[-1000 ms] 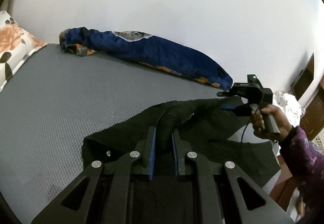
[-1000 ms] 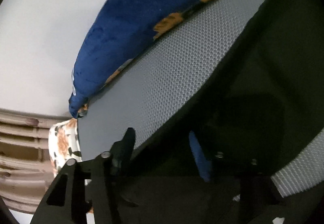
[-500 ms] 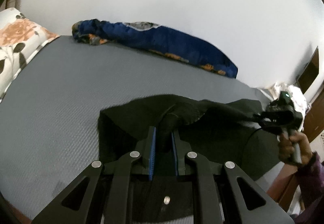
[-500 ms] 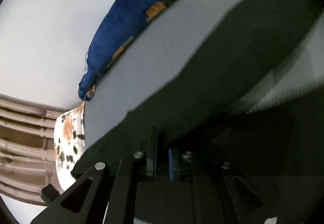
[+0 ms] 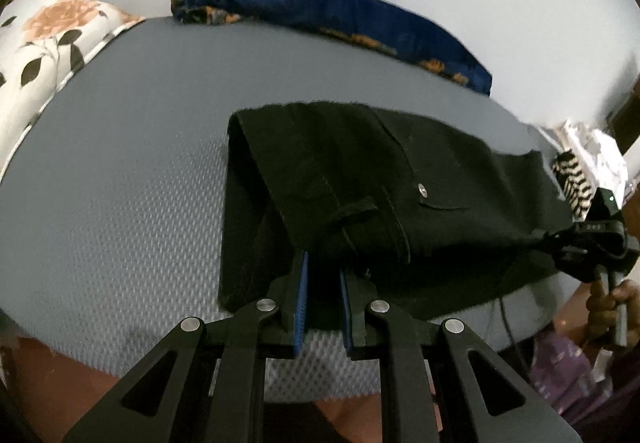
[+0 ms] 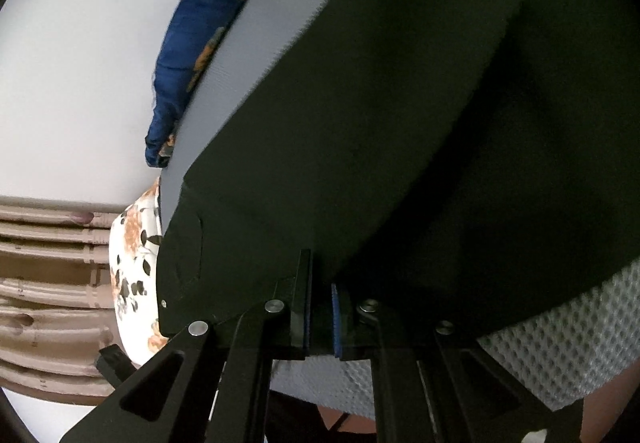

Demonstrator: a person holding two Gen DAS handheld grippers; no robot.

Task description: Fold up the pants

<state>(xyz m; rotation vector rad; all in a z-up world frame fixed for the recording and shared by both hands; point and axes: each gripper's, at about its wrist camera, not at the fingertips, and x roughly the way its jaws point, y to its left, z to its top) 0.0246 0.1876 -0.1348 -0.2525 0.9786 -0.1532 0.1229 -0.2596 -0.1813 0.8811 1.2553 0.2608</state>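
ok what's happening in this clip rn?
A person is folding black button-fly pants on a grey mesh-textured mattress, one handheld gripper in each hand. The left gripper is shut on the waistband near the near edge of the bed; the right gripper pinches the fabric further along, holding it taut off the right side. The pants look doubled over. A rolled blue floral blanket lies along the far wall.

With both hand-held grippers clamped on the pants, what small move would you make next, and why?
Probably lower both together: the left hand-held gripper and right hand-held gripper hold the doubled pants at their near edge, which looks raised off the mattress.
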